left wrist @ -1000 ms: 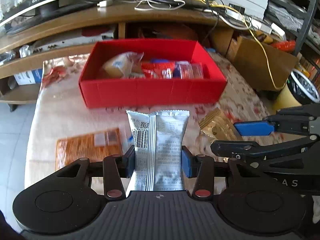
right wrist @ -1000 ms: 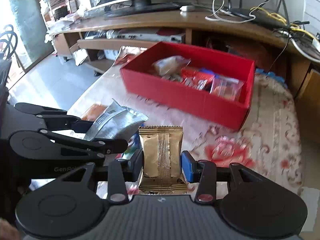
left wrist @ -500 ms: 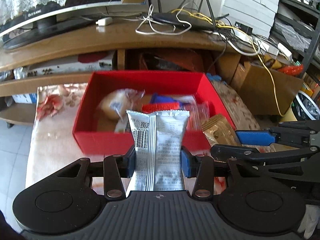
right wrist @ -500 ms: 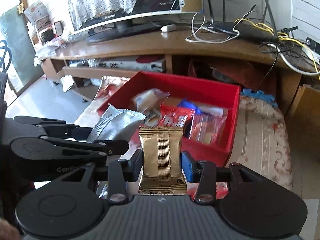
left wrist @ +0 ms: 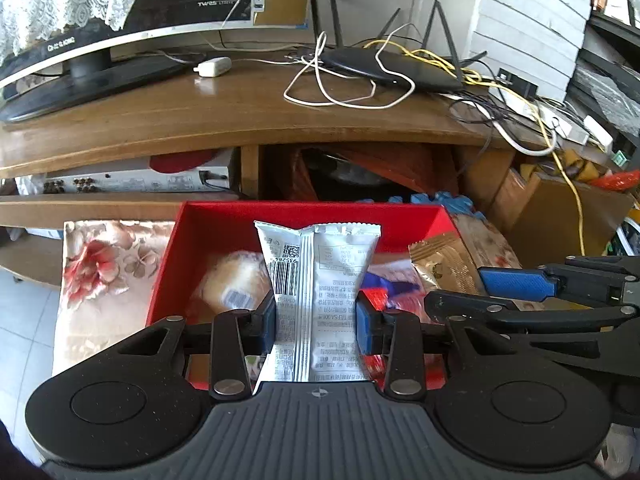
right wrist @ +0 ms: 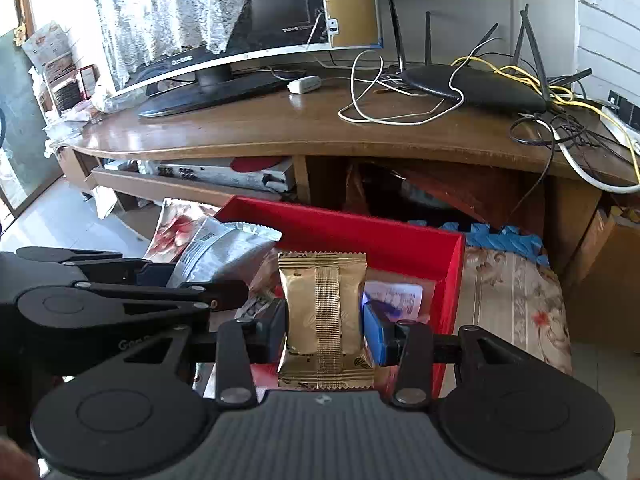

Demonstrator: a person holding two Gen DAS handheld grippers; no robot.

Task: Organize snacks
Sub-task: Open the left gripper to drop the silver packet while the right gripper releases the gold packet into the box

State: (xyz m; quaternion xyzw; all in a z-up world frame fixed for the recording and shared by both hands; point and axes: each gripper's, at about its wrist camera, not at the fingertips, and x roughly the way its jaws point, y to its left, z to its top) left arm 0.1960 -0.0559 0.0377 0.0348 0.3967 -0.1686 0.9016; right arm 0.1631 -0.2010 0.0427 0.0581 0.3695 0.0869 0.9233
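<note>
The left gripper [left wrist: 316,316] has its fingers clamped on a silver snack packet [left wrist: 318,280], held upright at frame centre over the red box [left wrist: 304,216], seemingly ready to drop in. The right gripper [right wrist: 325,328] likewise grips a gold packet [right wrist: 324,312] above the box's right half. Wrapped snacks [left wrist: 236,284] already crowd the box floor; a wooden TV stand [right wrist: 280,128] looms behind.
</note>
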